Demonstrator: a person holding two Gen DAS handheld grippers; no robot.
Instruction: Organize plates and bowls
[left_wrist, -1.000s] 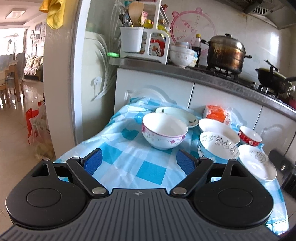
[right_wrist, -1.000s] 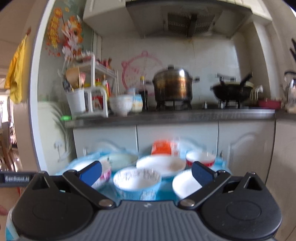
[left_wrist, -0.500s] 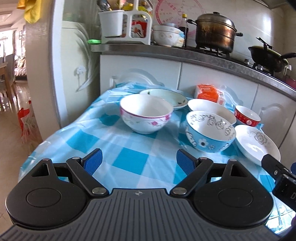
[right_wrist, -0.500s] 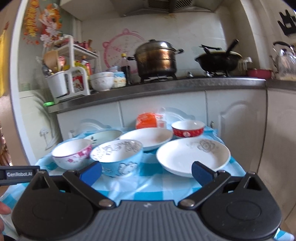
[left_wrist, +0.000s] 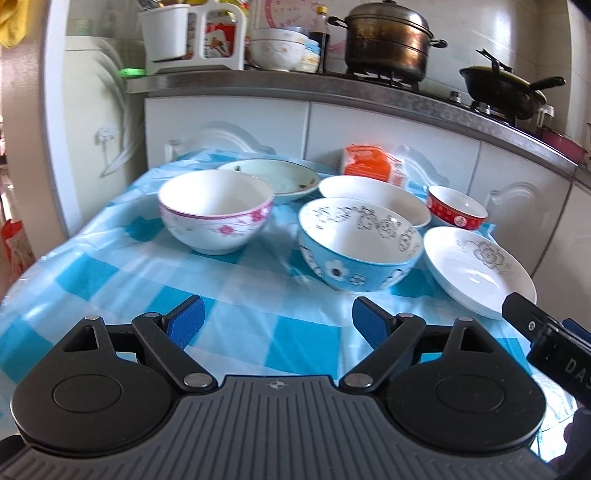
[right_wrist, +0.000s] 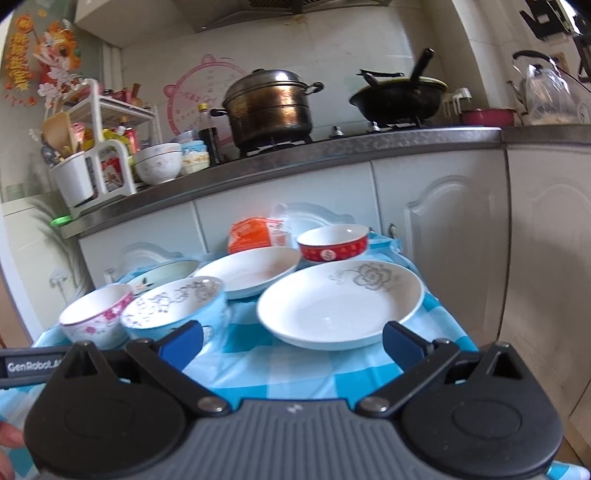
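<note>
Near table edge (right_wrist: 448, 325) — floral plate (right_wrist: 340, 306), bowls crowded behind

Through the left wrist camera I see my left gripper (left_wrist: 277, 319) at the bottom of the frame, blue pads spread wide with nothing between them, over the blue checked tablecloth (left_wrist: 236, 291). Above it, centre left, stands the pink-flowered bowl (left_wrist: 216, 210); just right of it, the blue bowl (left_wrist: 360, 245). A white flower-print plate (left_wrist: 476, 271) lies at the right, a small red bowl (left_wrist: 456, 210) above it. Two more plates, one greenish (left_wrist: 269, 175), one white (left_wrist: 373, 194), sit behind the bowls. At the lower right edge, part of the right gripper (left_wrist: 550, 349) pokes in.
</note>
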